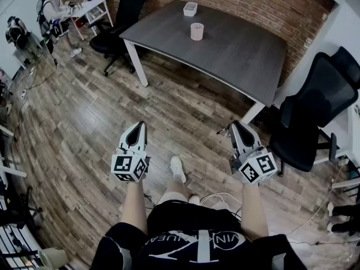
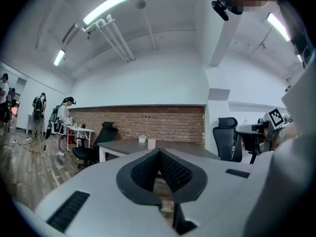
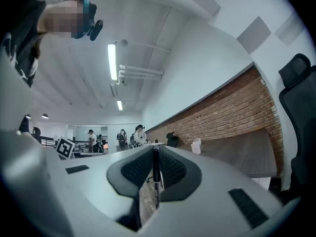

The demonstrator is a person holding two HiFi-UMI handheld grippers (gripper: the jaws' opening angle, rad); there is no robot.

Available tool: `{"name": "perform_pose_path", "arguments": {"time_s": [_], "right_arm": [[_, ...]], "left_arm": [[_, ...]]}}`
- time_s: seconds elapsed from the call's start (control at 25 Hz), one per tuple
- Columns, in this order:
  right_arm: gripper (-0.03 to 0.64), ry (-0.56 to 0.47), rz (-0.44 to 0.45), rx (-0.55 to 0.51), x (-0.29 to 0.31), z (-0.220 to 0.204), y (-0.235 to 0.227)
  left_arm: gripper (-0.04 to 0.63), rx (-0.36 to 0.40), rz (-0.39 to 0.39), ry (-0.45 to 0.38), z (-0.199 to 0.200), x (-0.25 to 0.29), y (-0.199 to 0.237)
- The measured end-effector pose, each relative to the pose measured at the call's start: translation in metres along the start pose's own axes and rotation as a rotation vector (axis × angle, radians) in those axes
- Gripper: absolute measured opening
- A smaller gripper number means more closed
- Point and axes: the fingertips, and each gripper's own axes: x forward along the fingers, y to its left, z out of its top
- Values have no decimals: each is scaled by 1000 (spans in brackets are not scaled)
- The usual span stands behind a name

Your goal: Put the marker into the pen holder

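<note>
The right gripper [image 1: 236,125] is squeezed tight on a thin dark marker [image 3: 156,177]. The marker runs straight up and down between its two jaws. The left gripper [image 1: 139,126] is closed too, with its tips together and nothing in it. Both grippers are held out over the wooden floor [image 1: 84,134], well apart from the gray table [image 1: 247,61]. A black chair [image 1: 315,111] stands just beside the right end of the table. The pen holder [image 1: 196,31] is a small pale cup. It stands up straight on the tabletop, toward the far left end. A little white box [image 1: 190,8] sits past it, close to the far edge. Another black chair [image 1: 121,21] stands at the table's left end. Behind the table is a brick wall [image 1: 270,4].
</note>
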Motion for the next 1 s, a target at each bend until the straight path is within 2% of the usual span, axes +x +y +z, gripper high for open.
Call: {"name": "perform_pose_path", "arguments": {"time_s": [0.28, 0.76, 1.0], "right_arm": [[48, 11, 1, -2, 51, -5, -32], [48, 51, 25, 13, 157, -16, -79], [48, 55, 5, 41, 194, -17, -99]], "left_arm": [[14, 22, -27, 3, 0, 64, 15], [14, -8, -5, 18, -4, 164, 70], [14, -10, -22, 42, -3, 202, 90]]}}
